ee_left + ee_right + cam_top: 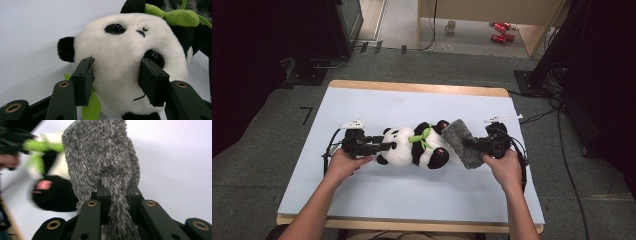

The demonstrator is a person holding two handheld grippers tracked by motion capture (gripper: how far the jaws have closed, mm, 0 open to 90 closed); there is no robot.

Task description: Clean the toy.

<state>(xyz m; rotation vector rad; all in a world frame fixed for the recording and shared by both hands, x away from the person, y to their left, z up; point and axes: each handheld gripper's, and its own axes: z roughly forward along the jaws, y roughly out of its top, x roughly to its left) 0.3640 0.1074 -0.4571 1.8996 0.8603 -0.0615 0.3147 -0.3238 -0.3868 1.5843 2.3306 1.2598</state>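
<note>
Panda point(412, 147) held at the head, grey cloth point(463, 142) pinched at its feet.

The panda lies on its back across the middle of the desk point(362, 200). The left gripper point(379, 146) has its fingers point(83, 80) pressed into both sides of the white head, gripping it. The right gripper point(473, 142) is closed tight on the fuzzy cloth, which touches the panda's black foot.

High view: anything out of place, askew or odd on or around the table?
On the table, no: the panda plush lies on its side, head between the left gripper jaws, while the right gripper pinches the grey fuzzy cloth. Beyond it, red cans lie tipped on the floor near a mug.
</note>
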